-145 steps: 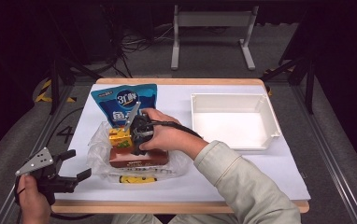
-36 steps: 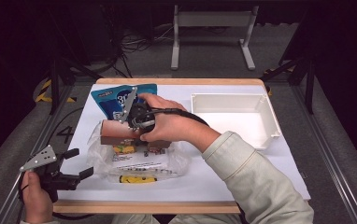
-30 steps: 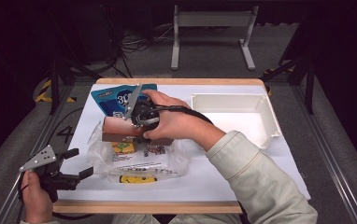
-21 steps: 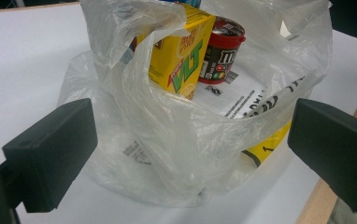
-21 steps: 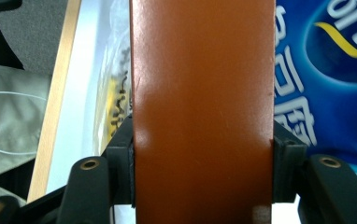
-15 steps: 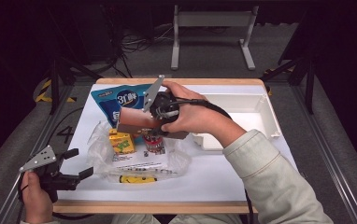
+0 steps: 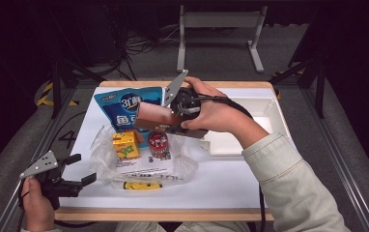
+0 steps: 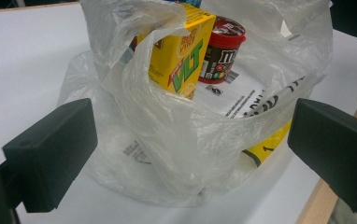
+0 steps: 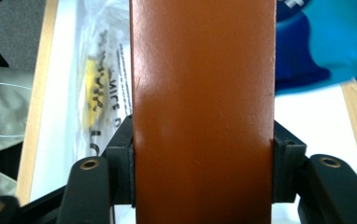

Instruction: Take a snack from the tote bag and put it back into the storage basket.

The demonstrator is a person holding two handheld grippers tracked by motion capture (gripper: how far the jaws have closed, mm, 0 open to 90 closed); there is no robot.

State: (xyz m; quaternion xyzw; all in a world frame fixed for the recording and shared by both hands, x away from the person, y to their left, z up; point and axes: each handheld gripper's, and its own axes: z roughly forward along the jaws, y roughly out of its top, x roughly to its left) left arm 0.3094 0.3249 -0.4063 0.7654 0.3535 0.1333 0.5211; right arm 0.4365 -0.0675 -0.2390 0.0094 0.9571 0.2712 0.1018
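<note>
The long reddish-brown glossy box (image 9: 203, 112) is lifted off the counter (image 7: 221, 179), clamped across its width by the right gripper (image 7: 170, 121), whose fingers (image 9: 120, 172) press on both long sides. In the high view the box (image 7: 152, 115) hangs level above the far part of the crumpled clear plastic bag (image 7: 144, 164), between the blue snack pouch (image 7: 124, 104) and the white rectangular tray (image 7: 269, 121). Gripping it near one end probably keeps the box steady and its free end clear of the bag's rim, so it can likely be carried toward the tray.

The left gripper (image 7: 74, 171) rests low at the counter's near left corner, its fingers (image 8: 50, 154) spread and closed on nothing, pointed at the bag's mouth; a judgement: it waits to steady the plastic.

In the bag stand a yellow drink carton (image 8: 181, 56) and a small brown red-lidded candy tub (image 8: 223, 49); a yellow flat item (image 7: 136, 185) lies underneath, too veiled by plastic to identify. The hand covers the box's near end and part of the tray, and the box's printing cannot be read.
</note>
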